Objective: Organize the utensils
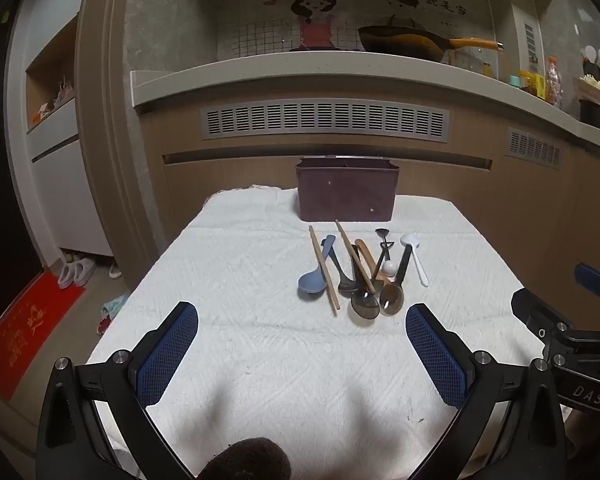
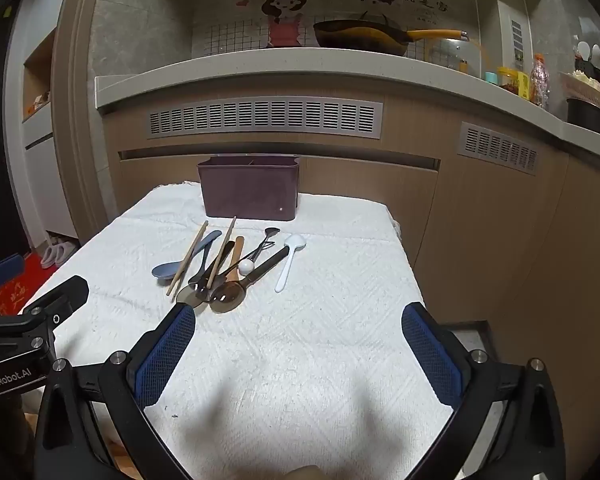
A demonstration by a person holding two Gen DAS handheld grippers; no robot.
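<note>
Two grippers: we hold both over the near part of the white cloth point(image 1: 240, 264), nothing between their jaws.
Left gripper point(image 1: 302, 330): jaws released, spread wide.
Blue spoon point(image 1: 314, 278): leftmost in the pile, a chopstick point(image 1: 324, 270) lies across it.
Utensils: we see them close together just before the purple box point(image 1: 346, 194).
White spoon point(image 2: 288, 262): rightmost, slightly apart.
Right gripper point(image 2: 298, 330): jaws released, spread wide.

Wood cabinets point(image 1: 440, 184), grey countertop point(image 1: 300, 66), tiled wall point(image 1: 260, 36), red mat point(image 1: 28, 332).
</note>
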